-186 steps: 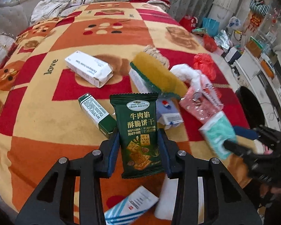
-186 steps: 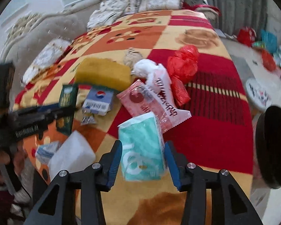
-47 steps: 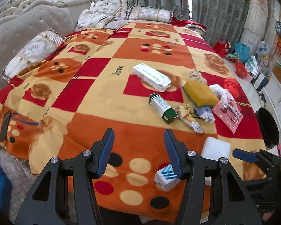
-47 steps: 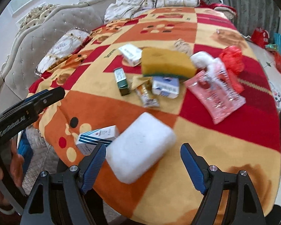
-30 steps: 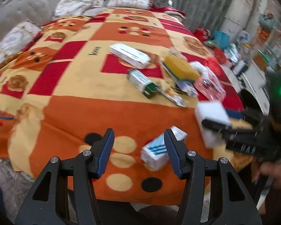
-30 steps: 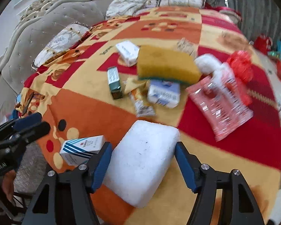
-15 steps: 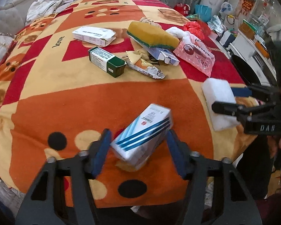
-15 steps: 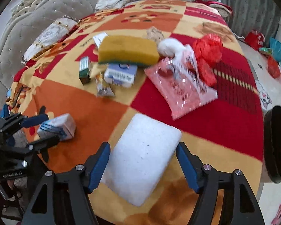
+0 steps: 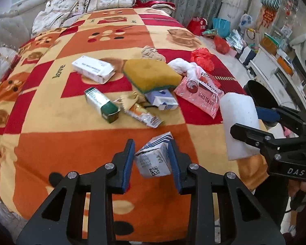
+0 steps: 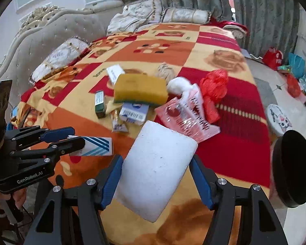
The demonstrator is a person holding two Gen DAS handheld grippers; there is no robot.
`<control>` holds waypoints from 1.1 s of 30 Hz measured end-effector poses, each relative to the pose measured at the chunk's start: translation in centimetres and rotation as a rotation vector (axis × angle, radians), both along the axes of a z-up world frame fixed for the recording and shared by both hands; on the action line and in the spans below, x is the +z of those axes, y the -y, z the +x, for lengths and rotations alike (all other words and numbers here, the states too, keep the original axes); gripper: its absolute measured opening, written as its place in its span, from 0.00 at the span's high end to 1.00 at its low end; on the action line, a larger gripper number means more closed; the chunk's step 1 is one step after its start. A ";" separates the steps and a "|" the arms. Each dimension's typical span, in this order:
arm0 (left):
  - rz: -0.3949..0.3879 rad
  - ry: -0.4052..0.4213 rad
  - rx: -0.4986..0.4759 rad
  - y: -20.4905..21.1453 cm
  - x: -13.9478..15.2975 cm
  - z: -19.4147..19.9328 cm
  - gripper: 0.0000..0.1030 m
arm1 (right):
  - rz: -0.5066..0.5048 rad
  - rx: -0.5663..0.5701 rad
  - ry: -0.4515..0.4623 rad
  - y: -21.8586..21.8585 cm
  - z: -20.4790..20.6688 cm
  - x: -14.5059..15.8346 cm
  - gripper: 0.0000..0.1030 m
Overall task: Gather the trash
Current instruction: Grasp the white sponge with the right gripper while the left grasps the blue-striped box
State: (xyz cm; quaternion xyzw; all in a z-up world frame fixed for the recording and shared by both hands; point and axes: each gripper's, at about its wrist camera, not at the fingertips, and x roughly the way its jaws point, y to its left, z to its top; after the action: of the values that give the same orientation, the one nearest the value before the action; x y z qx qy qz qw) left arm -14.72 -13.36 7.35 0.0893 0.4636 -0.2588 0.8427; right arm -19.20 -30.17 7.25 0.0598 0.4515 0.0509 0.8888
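White foam block (image 10: 159, 169) clamped in right claw (image 10: 156, 178), blue-striped carton (image 9: 155, 158) gripped in left claw (image 9: 152, 159), above blanket (image 9: 51, 122).

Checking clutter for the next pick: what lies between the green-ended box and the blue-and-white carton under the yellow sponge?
A crumpled tan wrapper and a torn orange snack sachet lie between the green-ended box and the blue-and-white carton, clearest in the left wrist view.

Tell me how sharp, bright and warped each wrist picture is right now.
Left wrist view: even daylight, mostly sharp, though the small box between the left gripper's fingers is slightly soft; fisheye bends the bed's edges and leaves dark corners. Right wrist view: same light and distortion; the white foam block is crisp, the pink packet behind it smeared by motion.
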 end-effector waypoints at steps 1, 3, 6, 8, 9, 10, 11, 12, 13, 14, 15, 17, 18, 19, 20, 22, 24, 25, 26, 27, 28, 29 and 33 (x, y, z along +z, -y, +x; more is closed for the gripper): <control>0.000 -0.009 -0.008 0.2 -0.1 0.0 0.70 | 0.003 -0.003 0.000 0.2 -0.1 0.0 0.37; 0.010 -0.017 -0.012 0.6 -0.4 0.0 0.69 | 0.001 -0.006 0.000 0.5 -0.2 0.0 0.37; -0.007 -0.030 -0.010 0.8 -0.6 0.4 0.68 | 0.013 -0.019 -0.007 1.2 -0.3 -0.4 0.37; -0.024 -0.069 -0.009 0.9 -1.1 0.7 0.67 | 0.030 -0.031 -0.019 1.7 -0.2 -0.7 0.37; -0.029 -0.093 -0.010 1.1 -1.5 0.7 0.67 | 0.034 -0.033 -0.024 1.8 -0.2 -0.8 0.37; -0.026 -0.116 -0.014 1.4 -2.1 0.8 0.67 | 0.036 -0.033 -0.027 1.9 -0.2 -0.9 0.37; -0.017 -0.124 -0.015 1.6 -2.5 0.7 0.67 | 0.035 -0.033 -0.028 2.0 -0.2 -1.0 0.37; -0.009 -0.120 -0.007 1.7 -2.8 0.7 0.68 | 0.033 -0.033 -0.028 2.0 -0.3 -1.0 0.37; -0.012 -0.119 -0.003 1.8 -2.9 0.6 0.68 | 0.032 -0.033 -0.028 2.1 -0.4 -1.0 0.37; -0.018 -0.121 0.001 1.9 -3.0 0.7 0.73 | 0.031 -0.034 -0.027 2.2 -0.4 -1.0 0.37; -0.024 -0.123 0.005 1.9 -2.9 0.7 0.80 | 0.031 -0.035 -0.025 2.3 -0.5 -0.9 0.37; -0.029 -0.109 -0.003 2.1 -2.4 0.7 0.87 | 0.031 -0.041 -0.021 2.7 -0.6 -0.8 0.37; -0.027 -0.102 -0.012 2.3 -2.1 0.7 0.89 | 0.033 -0.045 -0.018 2.9 -0.7 -0.7 0.37; -0.023 -0.093 -0.021 2.6 -1.8 0.6 0.89 | 0.035 -0.049 -0.015 3.2 -0.7 -0.7 0.37; -0.022 -0.087 -0.025 2.7 -1.6 0.5 0.89 | 0.039 -0.056 -0.013 3.5 -0.7 -0.6 0.37; -0.004 -0.084 -0.030 3.0 -1.4 0.4 0.89 | 0.049 -0.068 -0.012 4.0 -0.8 -0.6 0.37; 0.018 -0.088 -0.028 3.1 -1.5 0.1 0.88 | 0.059 -0.073 -0.014 4.4 -1.0 -0.6 0.37; 0.019 -0.094 -0.021 2.8 -1.6 0.0 0.88 | 0.062 -0.072 -0.014 4.5 -1.0 -0.6 0.37; 0.020 -0.113 -0.016 2.5 -1.8 -0.1 0.88 | 0.066 -0.072 -0.015 4.6 -1.1 -0.7 0.37; 0.020 -0.125 -0.015 2.4 -2.0 -0.1 0.86 | 0.072 -0.071 -0.017 4.7 -1.2 -0.8 0.37; 0.016 -0.137 -0.011 2.1 -2.1 -0.2 0.84 | 0.077 -0.072 -0.020 4.8 -1.2 -0.9 0.37; 0.015 -0.141 -0.004 2.0 -2.3 -0.3 0.78 | 0.083 -0.072 -0.024 4.9 -1.1 -1.0 0.37; 0.015 -0.171 0.010 1.8 -3.4 -0.7 0.70 | 0.093 -0.069 -0.031 4.8 -1.0 -1.3 0.37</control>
State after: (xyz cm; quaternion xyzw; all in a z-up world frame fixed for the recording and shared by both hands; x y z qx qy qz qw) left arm -15.41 -15.17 3.94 0.0710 0.5364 -0.2579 0.8005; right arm -20.18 -34.95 5.94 0.1172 0.4599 0.0400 0.8793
